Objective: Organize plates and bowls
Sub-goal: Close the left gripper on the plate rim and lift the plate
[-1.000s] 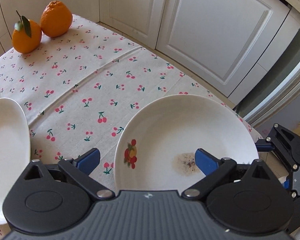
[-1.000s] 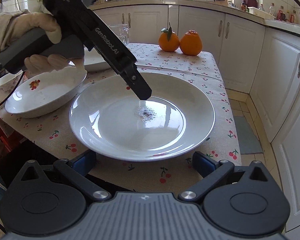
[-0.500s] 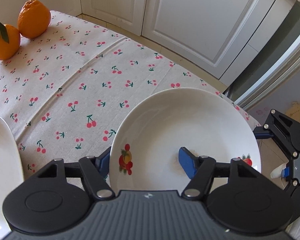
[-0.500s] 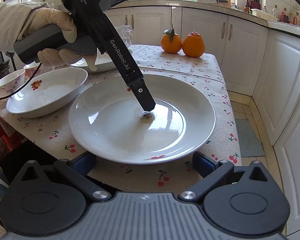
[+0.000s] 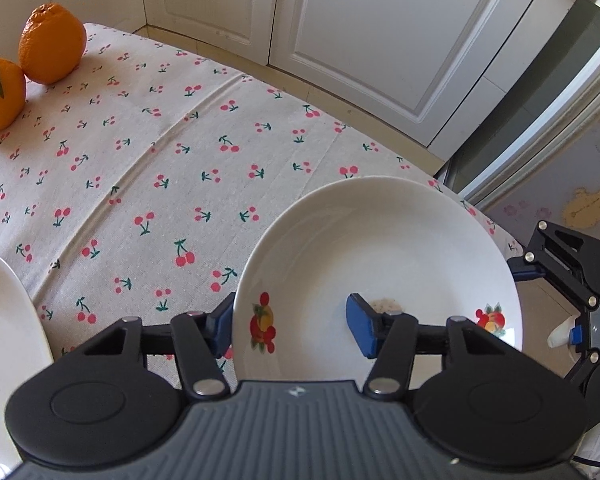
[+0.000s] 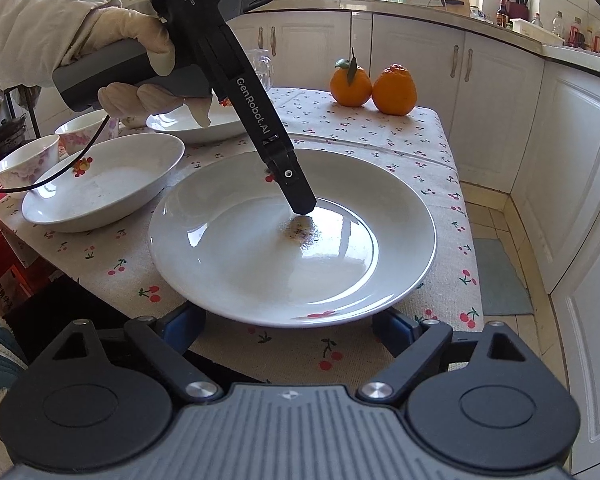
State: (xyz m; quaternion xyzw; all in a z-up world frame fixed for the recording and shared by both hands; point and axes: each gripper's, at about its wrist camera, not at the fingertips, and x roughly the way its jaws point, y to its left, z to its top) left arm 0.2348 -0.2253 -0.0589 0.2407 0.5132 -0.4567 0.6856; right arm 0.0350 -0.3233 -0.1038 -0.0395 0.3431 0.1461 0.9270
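Note:
A large white plate with fruit decals and a dark stain in its middle lies near the table's corner. My left gripper points steeply down over its rim and its jaws are closing. One pad sits against the outside of the rim, the other inside on the plate, beside the stain. One of its fingers shows in the right wrist view, held by a gloved hand. My right gripper is at the plate's near rim. Its jaws are closing with a pad low on each side, gripping nothing.
A deep dish with a fruit decal, a flat plate and two small bowls stand at the left. Two oranges sit at the far table edge. White cabinets and floor lie to the right.
The left jaws have narrowed from wide open to straddle the plate's rim, and that gripper has tilted a little. The right jaws have drawn in slightly. The plate has not moved.

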